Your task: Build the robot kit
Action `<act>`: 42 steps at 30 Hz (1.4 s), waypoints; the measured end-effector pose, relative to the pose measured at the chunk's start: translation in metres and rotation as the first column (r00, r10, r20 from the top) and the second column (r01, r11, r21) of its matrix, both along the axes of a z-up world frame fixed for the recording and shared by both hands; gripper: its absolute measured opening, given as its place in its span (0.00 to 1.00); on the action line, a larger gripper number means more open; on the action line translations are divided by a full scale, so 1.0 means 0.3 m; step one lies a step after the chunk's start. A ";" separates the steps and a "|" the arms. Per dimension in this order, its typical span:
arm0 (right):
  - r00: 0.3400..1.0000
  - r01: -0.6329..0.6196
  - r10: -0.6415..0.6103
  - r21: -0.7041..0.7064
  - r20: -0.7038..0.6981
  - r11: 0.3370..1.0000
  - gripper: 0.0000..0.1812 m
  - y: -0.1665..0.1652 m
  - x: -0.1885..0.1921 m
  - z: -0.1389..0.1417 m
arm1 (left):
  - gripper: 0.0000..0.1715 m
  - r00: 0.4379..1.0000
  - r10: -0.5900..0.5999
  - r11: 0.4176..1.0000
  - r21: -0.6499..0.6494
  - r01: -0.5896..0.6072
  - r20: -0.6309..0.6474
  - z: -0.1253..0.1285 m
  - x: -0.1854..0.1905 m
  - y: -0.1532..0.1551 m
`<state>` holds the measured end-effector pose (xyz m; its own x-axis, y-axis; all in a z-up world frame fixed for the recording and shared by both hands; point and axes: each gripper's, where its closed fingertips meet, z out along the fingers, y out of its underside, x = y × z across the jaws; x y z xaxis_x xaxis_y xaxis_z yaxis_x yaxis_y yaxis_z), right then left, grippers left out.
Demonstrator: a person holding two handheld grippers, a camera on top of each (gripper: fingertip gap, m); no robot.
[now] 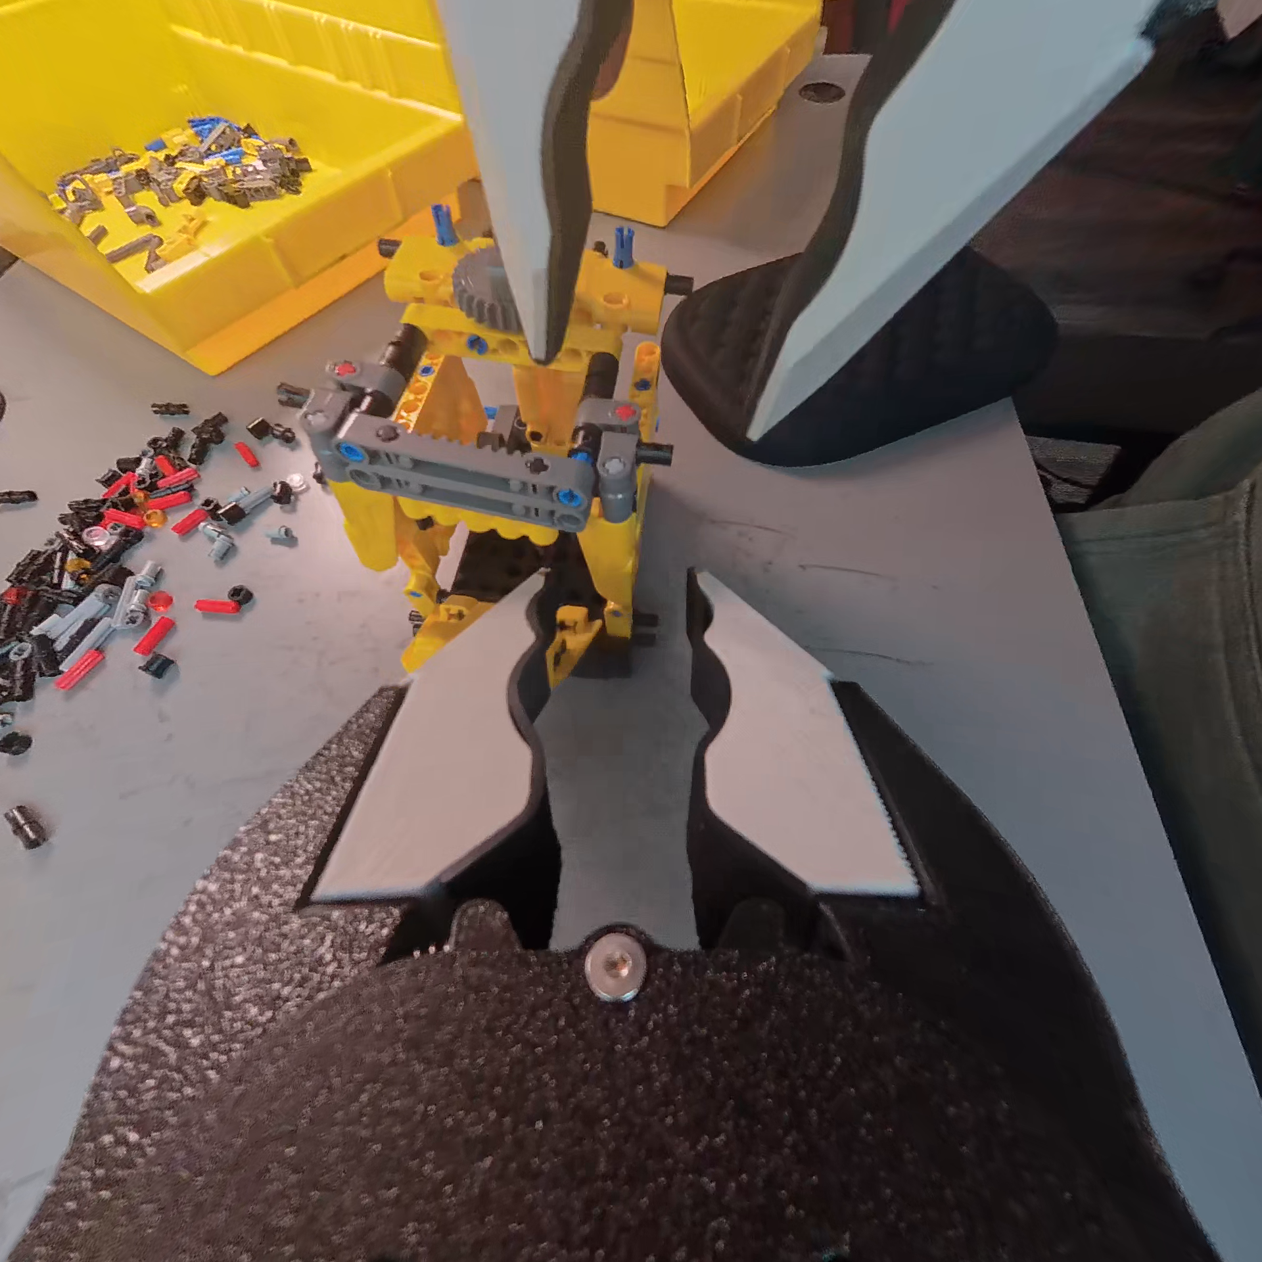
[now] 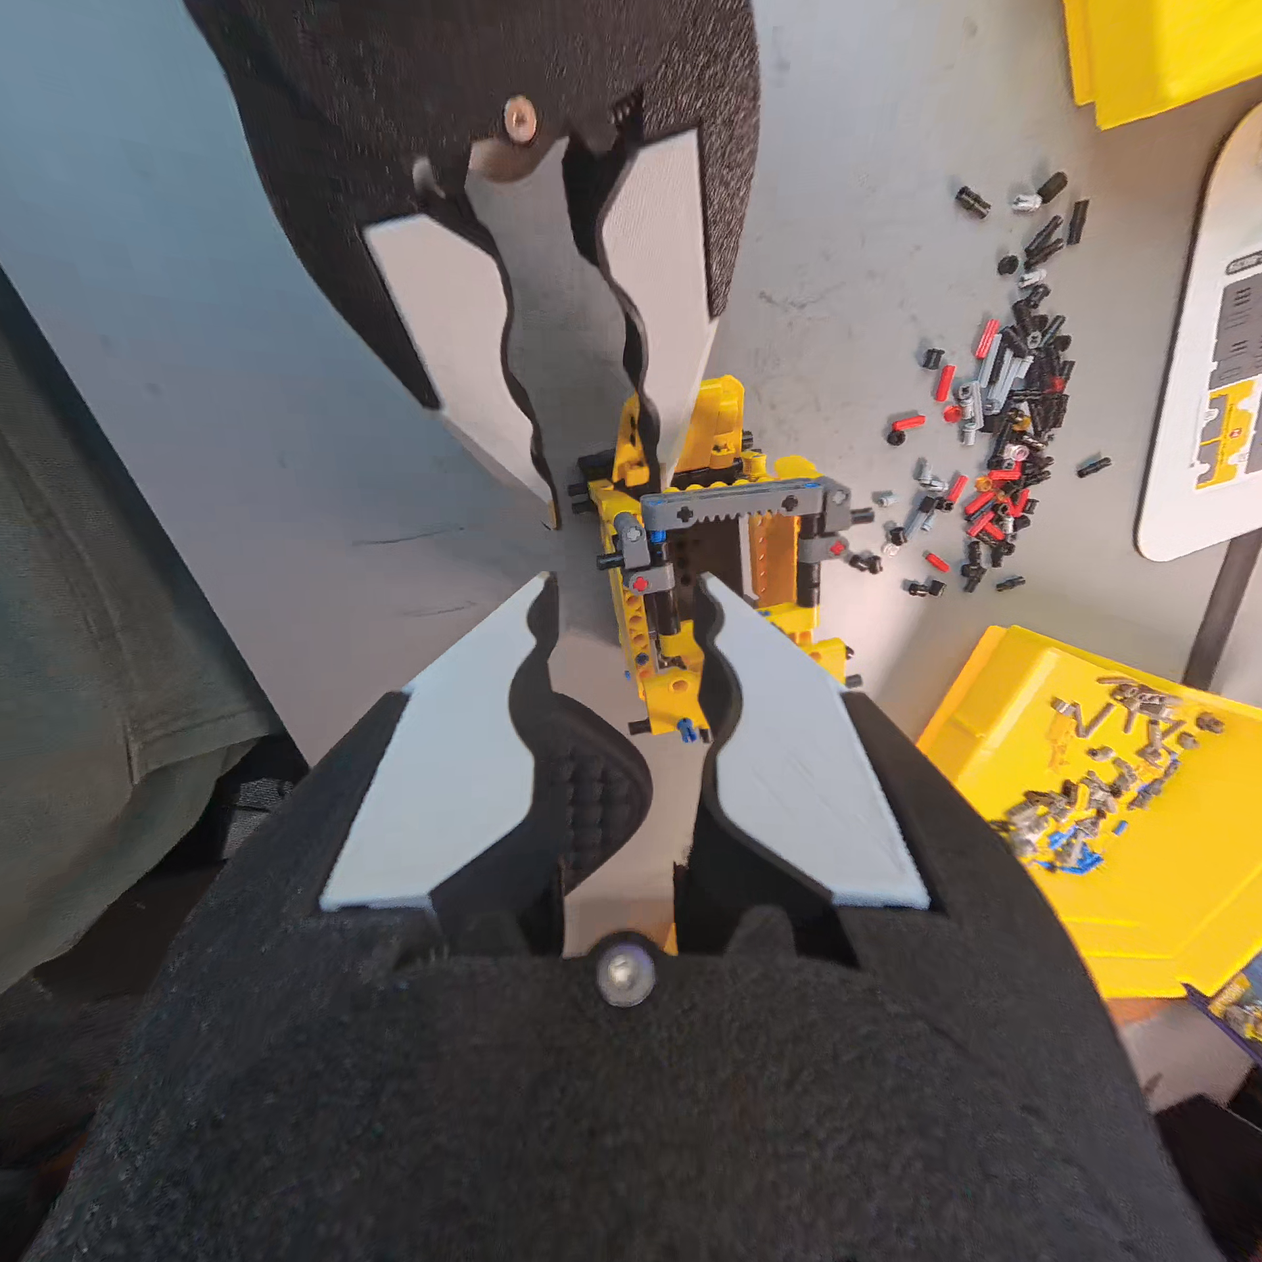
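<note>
Your left claw [image 1: 614,577], jaws parted, straddles the near end of the yellow model [image 1: 478,478] at centre frame. Your right claw [image 2: 625,580], jaws wide, brackets one side wall of it on the desk [image 1: 853,614].

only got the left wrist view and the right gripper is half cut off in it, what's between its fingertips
observer: The right gripper is open. The yellow model's near corner, with a red axle end, sits between its fingertips.
operator: ok, anything past the loose pieces i can't see
observer: A white printed card lies on the table just beyond the loose pieces.
</note>
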<state>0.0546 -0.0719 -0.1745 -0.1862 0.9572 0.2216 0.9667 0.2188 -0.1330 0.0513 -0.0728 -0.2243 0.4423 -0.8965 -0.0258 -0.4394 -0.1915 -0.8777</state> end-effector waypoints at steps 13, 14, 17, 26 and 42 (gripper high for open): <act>0.721 -0.690 0.693 0.134 0.030 0.712 0.13 -0.031 0.041 -0.067 | 0.35 0.953 -0.054 0.980 -0.166 0.108 0.300 0.090 -0.181 0.031; 0.721 -0.690 0.693 0.129 0.031 0.712 0.21 -0.029 0.060 -0.059 | 0.34 0.956 -0.060 0.978 -0.174 0.114 0.289 0.077 -0.173 0.027; 0.846 -0.531 0.526 -0.037 -0.086 0.847 0.37 -0.066 0.104 -0.008 | 0.27 0.967 -0.114 0.968 -0.193 0.160 0.229 0.037 -0.129 -0.010; 0.990 -0.011 -0.012 -0.166 -0.139 0.986 0.29 -0.026 0.003 -0.023 | 0.17 0.984 -0.112 0.985 -0.119 0.128 0.139 0.035 -0.019 -0.056; 0.875 -0.482 0.483 0.030 -0.032 0.876 0.17 -0.061 0.020 -0.070 | 0.11 0.968 -0.132 0.989 -0.040 0.144 0.216 0.077 0.000 -0.039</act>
